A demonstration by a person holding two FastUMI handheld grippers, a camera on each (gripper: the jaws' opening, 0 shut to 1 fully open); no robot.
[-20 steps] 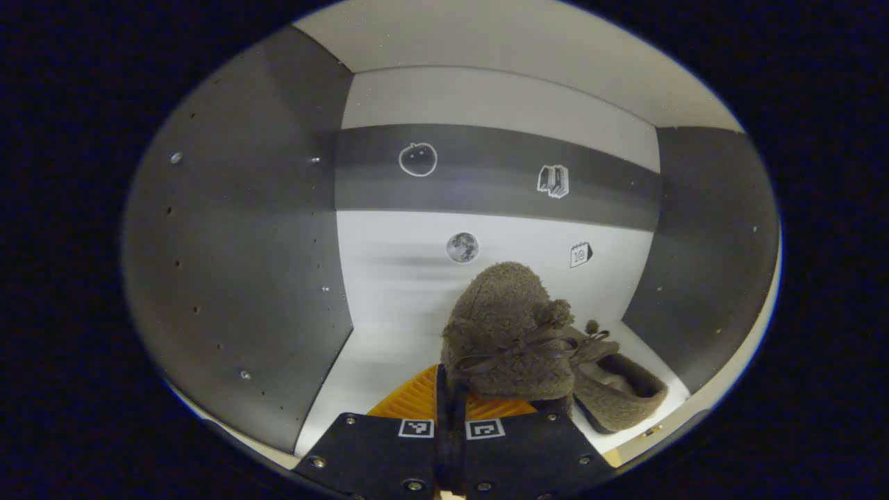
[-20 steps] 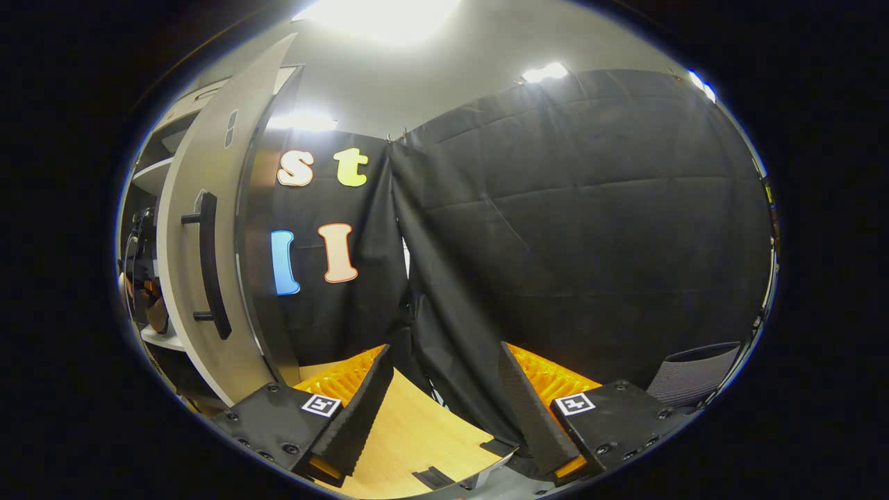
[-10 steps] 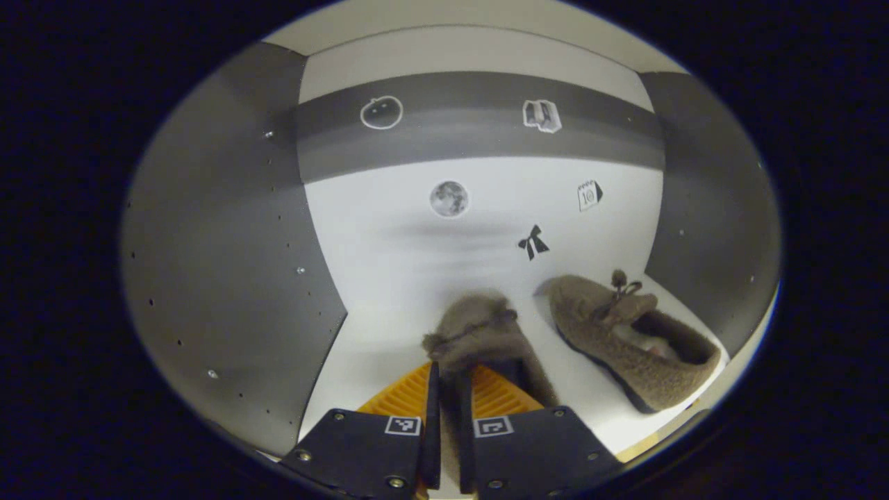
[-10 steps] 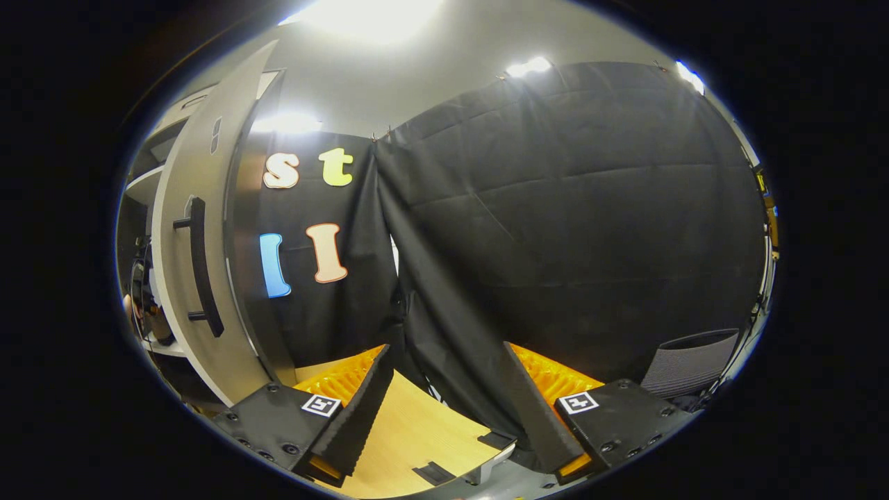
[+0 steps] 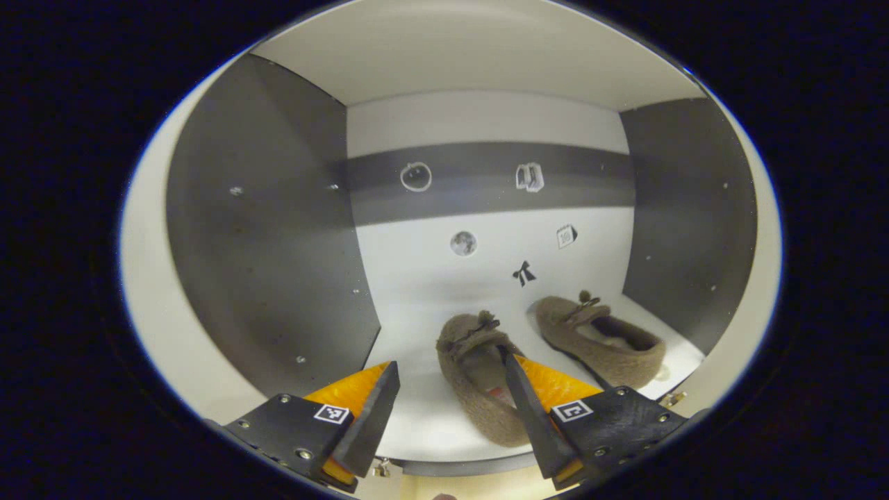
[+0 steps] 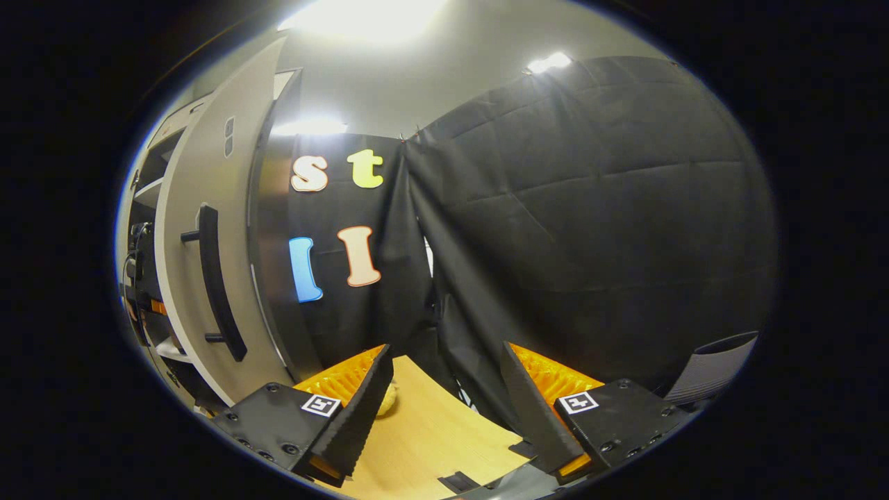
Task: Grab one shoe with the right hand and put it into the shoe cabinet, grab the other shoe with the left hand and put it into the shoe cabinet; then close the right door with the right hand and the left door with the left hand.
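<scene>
In the left gripper view two brown fuzzy shoes lie side by side on the white floor of the shoe cabinet (image 5: pixel 424 423). The near shoe (image 5: pixel 479 375) lies just ahead of my left gripper (image 5: pixel 451 389), which is open, its right finger partly in front of that shoe. The far shoe (image 5: pixel 597 337) rests near the right wall. In the right gripper view my right gripper (image 6: pixel 444 396) is open with nothing between its fingers, above a wooden table top (image 6: pixel 430 437). The cabinet's right door (image 6: pixel 187 278) stands open at the left, with a dark bar handle (image 6: pixel 215 285).
Dark grey side walls (image 5: pixel 264 236) and a white back wall with small stickers enclose the compartment. In the right gripper view a black cloth wall (image 6: pixel 590 229) hangs behind the table, and a grey chair back (image 6: pixel 715 364) shows at the lower right.
My left gripper has opened and let go of the near shoe, which now lies on the cabinet floor, and it has drawn back. The right gripper has hardly moved.
</scene>
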